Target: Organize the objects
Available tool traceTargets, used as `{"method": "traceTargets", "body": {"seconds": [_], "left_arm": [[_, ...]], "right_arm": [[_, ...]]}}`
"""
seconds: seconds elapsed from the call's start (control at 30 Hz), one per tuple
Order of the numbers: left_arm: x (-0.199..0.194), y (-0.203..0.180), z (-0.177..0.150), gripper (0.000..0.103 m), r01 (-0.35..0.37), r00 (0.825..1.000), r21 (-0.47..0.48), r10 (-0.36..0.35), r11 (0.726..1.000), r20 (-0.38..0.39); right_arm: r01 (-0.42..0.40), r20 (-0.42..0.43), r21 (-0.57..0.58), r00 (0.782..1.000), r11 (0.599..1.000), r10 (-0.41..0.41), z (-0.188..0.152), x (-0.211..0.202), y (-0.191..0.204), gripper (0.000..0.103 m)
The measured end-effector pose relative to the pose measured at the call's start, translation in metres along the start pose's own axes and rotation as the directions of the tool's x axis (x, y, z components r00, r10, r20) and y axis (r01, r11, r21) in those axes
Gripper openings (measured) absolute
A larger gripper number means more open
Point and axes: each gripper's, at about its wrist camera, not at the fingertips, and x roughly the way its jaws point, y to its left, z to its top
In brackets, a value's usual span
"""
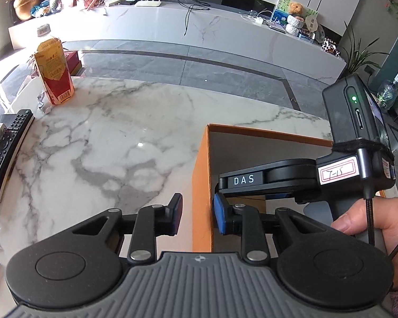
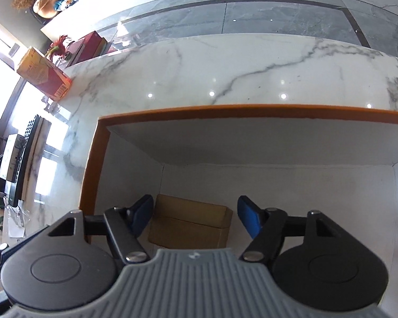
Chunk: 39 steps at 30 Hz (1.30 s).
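An orange box [image 1: 200,185] with a white inside stands on the marble table [image 1: 114,137]. My left gripper [image 1: 198,213] straddles the box's left wall, one blue pad outside and one inside, shut on that wall. In the right wrist view a small brown cardboard box [image 2: 189,224] lies on the floor of the orange box [image 2: 225,110]. My right gripper [image 2: 193,218] hangs over it, open, a pad on either side with a gap to each. The right tool's black body [image 1: 291,175], held by a hand [image 1: 384,228], reaches into the box from the right.
A yellow and red drink bottle [image 1: 54,71] stands at the table's far left corner. A black remote [image 1: 10,143] lies on a book at the left edge. Grey floor and a long white counter [image 1: 199,23] lie beyond the table.
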Motion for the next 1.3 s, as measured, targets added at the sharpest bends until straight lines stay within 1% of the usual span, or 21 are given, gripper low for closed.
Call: {"method": "traceTargets", "body": {"seconds": [0.13, 0.23, 0.3, 0.37, 0.4, 0.43, 0.47, 0.57, 0.63, 0.73, 0.77, 0.8, 0.83, 0.87, 0.9, 0.93, 0.97, 1.03, 1.1, 1.17, 1.3], "left_arm": [[0.000, 0.003, -0.002, 0.031, 0.010, 1.000, -0.004, -0.010, 1.000, -0.004], [-0.001, 0.005, -0.002, 0.031, 0.017, 1.000, -0.010, -0.017, 1.000, -0.004], [-0.002, 0.005, -0.003, 0.031, 0.019, 1.000, -0.009, -0.019, 1.000, -0.002], [-0.003, 0.005, -0.003, 0.031, 0.018, 1.000, -0.008, -0.018, 1.000, -0.001], [-0.003, 0.004, -0.004, 0.028, 0.018, 1.000, -0.008, -0.018, 1.000, -0.001], [-0.003, 0.005, -0.003, 0.025, 0.025, 1.000, -0.012, -0.025, 1.000, 0.002], [-0.003, 0.006, -0.004, 0.025, 0.028, 1.000, -0.017, -0.028, 0.999, 0.000], [-0.005, 0.006, -0.005, 0.027, 0.022, 1.000, -0.019, -0.022, 1.000, 0.004], [-0.006, 0.007, -0.006, 0.027, 0.022, 1.000, -0.023, -0.022, 0.999, 0.002], [-0.007, 0.008, -0.008, 0.027, 0.026, 1.000, -0.019, -0.026, 0.999, 0.001], [-0.008, 0.008, -0.009, 0.027, 0.027, 1.000, -0.019, -0.027, 0.999, 0.001], [-0.008, 0.009, -0.009, 0.027, 0.027, 1.000, -0.019, -0.027, 0.999, 0.001], [-0.008, 0.009, -0.009, 0.027, 0.025, 1.000, -0.019, -0.025, 1.000, 0.001], [-0.008, 0.010, -0.010, 0.027, 0.022, 1.000, -0.022, -0.022, 1.000, 0.002], [-0.008, 0.011, -0.010, 0.027, 0.021, 1.000, -0.026, -0.021, 0.999, 0.002], [-0.008, 0.012, -0.010, 0.027, 0.022, 1.000, -0.029, -0.022, 0.999, 0.002], [-0.008, 0.012, -0.010, 0.027, 0.024, 1.000, -0.032, -0.024, 0.999, 0.002], [-0.009, 0.013, -0.010, 0.027, 0.025, 1.000, -0.033, -0.025, 0.999, 0.002], [-0.009, 0.013, -0.010, 0.027, 0.026, 1.000, -0.034, -0.026, 0.999, 0.001], [-0.010, 0.013, -0.010, 0.027, 0.027, 1.000, -0.035, -0.027, 0.999, -0.001], [-0.018, 0.008, -0.013, 0.027, 0.037, 0.999, -0.016, -0.037, 0.999, 0.011]], "right_arm": [[0.012, 0.003, -0.015, 1.000, 1.000, -0.012, -0.001, -0.001, 0.007, 0.065], [-0.006, 0.052, -0.023, 0.999, 1.000, 0.007, -0.004, -0.012, 0.007, 0.064], [-0.015, 0.091, -0.060, 0.996, 0.998, 0.020, -0.008, -0.022, 0.007, 0.064], [0.010, 0.075, -0.110, 0.997, 0.994, -0.002, -0.014, -0.023, 0.010, 0.064], [0.012, 0.064, -0.148, 0.998, 0.989, -0.003, -0.018, -0.022, 0.012, 0.065], [0.022, 0.071, -0.199, 0.997, 0.980, -0.008, -0.024, -0.023, 0.016, 0.065], [0.035, 0.066, -0.231, 0.998, 0.972, -0.021, -0.030, -0.025, 0.018, 0.065], [0.049, 0.042, -0.276, 0.998, 0.960, -0.039, -0.039, -0.026, 0.019, 0.065], [0.032, 0.018, -0.301, 0.999, 0.953, -0.028, -0.045, -0.023, 0.018, 0.064], [-0.053, -0.030, -0.271, 0.998, 0.961, 0.046, -0.050, -0.019, 0.012, 0.064], [-0.079, -0.033, -0.255, 0.997, 0.964, 0.073, -0.051, -0.019, 0.010, 0.065], [-0.091, -0.029, -0.246, 0.996, 0.965, 0.086, -0.052, -0.021, 0.008, 0.068], [-0.092, -0.020, -0.244, 0.996, 0.965, 0.090, -0.052, -0.022, 0.007, 0.068], [-0.091, -0.008, -0.244, 0.996, 0.965, 0.092, -0.053, -0.024, 0.006, 0.068], [-0.092, -0.004, -0.242, 0.996, 0.966, 0.094, -0.052, -0.024, 0.005, 0.063], [-0.087, -0.007, -0.238, 0.996, 0.967, 0.088, -0.051, -0.023, 0.005, 0.057], [-0.085, -0.011, -0.232, 0.996, 0.969, 0.084, -0.051, -0.022, 0.004, 0.054], [-0.097, -0.026, -0.225, 0.995, 0.970, 0.093, -0.050, -0.019, 0.003, 0.043], [-0.115, -0.044, -0.219, 0.993, 0.969, 0.108, -0.052, -0.018, 0.003, 0.040], [-0.109, -0.033, -0.236, 0.994, 0.966, 0.104, -0.055, -0.018, 0.004, 0.040], [-0.112, -0.031, -0.222, 0.994, 0.968, 0.108, -0.055, -0.020, 0.003, 0.040]]}}
